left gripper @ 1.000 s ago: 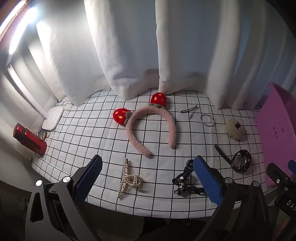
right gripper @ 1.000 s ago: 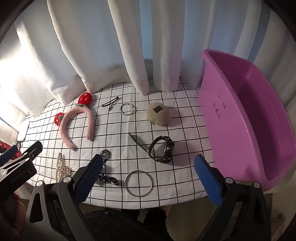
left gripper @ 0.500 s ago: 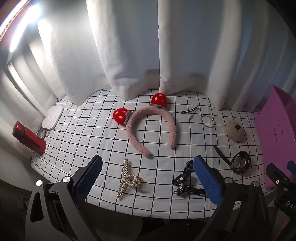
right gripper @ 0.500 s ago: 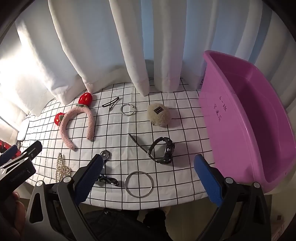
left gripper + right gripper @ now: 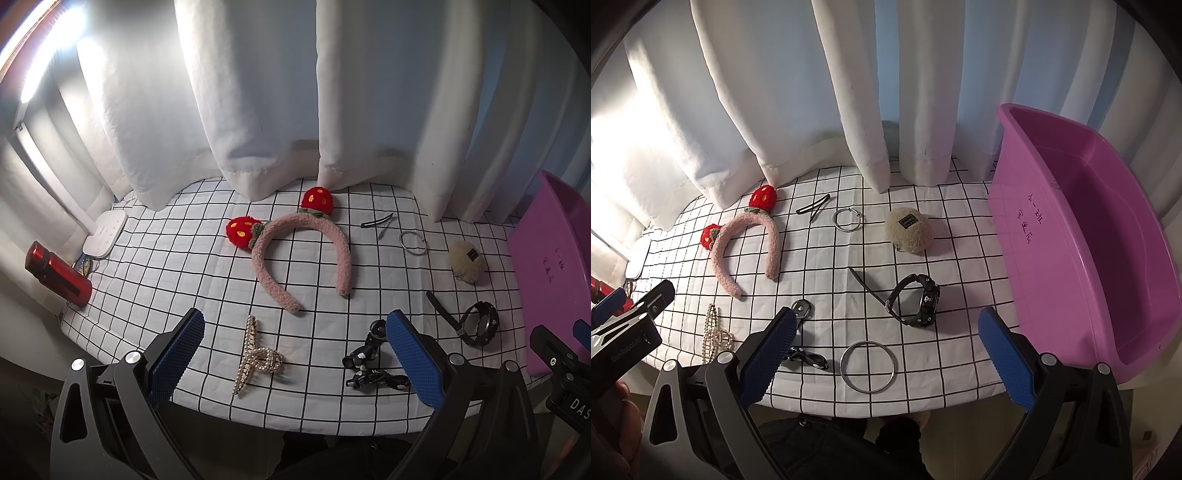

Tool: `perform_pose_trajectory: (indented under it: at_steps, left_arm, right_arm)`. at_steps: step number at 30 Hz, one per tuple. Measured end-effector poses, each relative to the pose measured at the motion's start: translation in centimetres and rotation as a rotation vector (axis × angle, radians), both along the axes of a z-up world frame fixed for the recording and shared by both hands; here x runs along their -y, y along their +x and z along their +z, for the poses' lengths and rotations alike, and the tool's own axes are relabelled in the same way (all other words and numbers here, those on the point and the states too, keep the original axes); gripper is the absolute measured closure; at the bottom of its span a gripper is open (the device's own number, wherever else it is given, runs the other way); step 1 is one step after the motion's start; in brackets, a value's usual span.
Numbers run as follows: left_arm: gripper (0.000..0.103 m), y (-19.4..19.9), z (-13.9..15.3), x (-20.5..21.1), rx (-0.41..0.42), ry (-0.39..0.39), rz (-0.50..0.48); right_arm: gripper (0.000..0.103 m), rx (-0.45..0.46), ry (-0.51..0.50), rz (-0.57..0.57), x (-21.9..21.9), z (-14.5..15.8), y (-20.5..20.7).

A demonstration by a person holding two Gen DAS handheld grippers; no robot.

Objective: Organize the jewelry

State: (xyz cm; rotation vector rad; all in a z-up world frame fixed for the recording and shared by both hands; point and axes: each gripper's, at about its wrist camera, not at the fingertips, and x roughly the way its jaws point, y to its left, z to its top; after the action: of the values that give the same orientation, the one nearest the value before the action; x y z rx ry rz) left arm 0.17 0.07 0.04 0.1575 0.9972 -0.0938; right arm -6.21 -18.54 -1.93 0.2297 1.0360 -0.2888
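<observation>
On the checked cloth lie a pink headband with red strawberries, a pearl claw clip, a black floral clip, a black watch, a silver bangle, a small hoop, a thin hair pin and a beige fuzzy clip. A purple tub stands at the right. My left gripper is open and empty above the front edge, near the claw clip. My right gripper is open and empty above the bangle.
White curtains hang along the back of the table. A red bottle and a white flat device lie at the far left edge. The left gripper's body shows at the right wrist view's left edge.
Both grippers have drawn back and up a little from the table; the items look slightly farther. Nothing on the cloth has moved.
</observation>
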Motion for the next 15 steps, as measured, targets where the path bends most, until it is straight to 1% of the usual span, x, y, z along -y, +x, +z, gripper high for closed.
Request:
perform_pose_trajectory:
  at_steps: [15]
  left_arm:
    - [0.006,-0.17,0.23,-0.09,0.004,-0.003,0.000]
  right_arm:
    - [0.009,0.003,0.006,-0.001,-0.21,-0.04,-0.50]
